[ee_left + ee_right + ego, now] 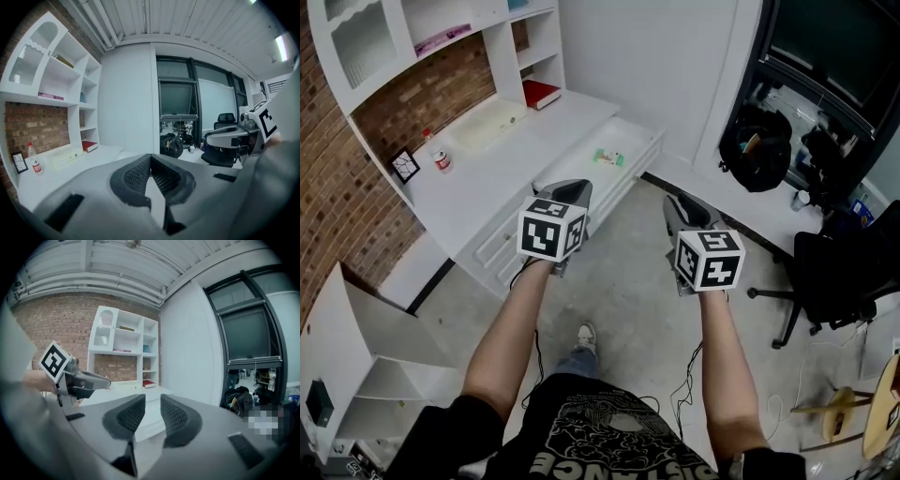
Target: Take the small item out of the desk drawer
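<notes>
Nearest, the left gripper, a grey tool with a marker cube, has its dark ribbed jaws meeting at the tips and empty, while the matching right gripper beside it shows a narrow slit between its jaws with nothing in it. Just beyond the left gripper, the long white desk drawer is open, and the small green-and-white item lies on its floor, apart from both grippers. Farther off, the white desktop carries a clear plastic bottle with a red label, and a flat red book lies in a shelf nook by the red brick wall.
</notes>
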`<state>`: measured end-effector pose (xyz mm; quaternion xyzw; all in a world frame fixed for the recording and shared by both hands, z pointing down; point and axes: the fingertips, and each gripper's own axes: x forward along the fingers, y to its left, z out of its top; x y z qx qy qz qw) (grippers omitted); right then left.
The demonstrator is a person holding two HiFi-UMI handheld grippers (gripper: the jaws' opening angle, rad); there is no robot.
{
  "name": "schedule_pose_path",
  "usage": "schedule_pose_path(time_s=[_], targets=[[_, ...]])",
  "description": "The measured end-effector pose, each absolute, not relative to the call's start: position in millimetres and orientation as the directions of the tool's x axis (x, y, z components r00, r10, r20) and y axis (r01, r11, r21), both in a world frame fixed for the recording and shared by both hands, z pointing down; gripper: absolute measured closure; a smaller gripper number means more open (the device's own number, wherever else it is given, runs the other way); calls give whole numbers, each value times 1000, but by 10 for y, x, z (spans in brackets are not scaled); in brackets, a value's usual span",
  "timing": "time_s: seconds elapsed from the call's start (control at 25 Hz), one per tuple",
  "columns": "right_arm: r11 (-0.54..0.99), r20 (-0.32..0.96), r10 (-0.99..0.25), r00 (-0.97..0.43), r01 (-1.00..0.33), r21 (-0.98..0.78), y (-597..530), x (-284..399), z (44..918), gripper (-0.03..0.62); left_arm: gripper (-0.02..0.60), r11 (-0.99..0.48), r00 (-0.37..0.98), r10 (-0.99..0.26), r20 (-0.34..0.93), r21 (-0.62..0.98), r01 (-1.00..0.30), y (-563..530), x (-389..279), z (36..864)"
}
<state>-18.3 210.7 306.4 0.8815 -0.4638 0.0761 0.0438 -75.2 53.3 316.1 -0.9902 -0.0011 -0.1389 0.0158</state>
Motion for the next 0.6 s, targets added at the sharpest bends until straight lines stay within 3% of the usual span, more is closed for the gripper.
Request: schedule_pose_path(time_s=[0.6], targets=[[-545, 230, -815, 531, -839, 8, 881, 846, 3212, 409, 577, -1000, 949, 16, 315, 13, 12, -630, 317, 3453]])
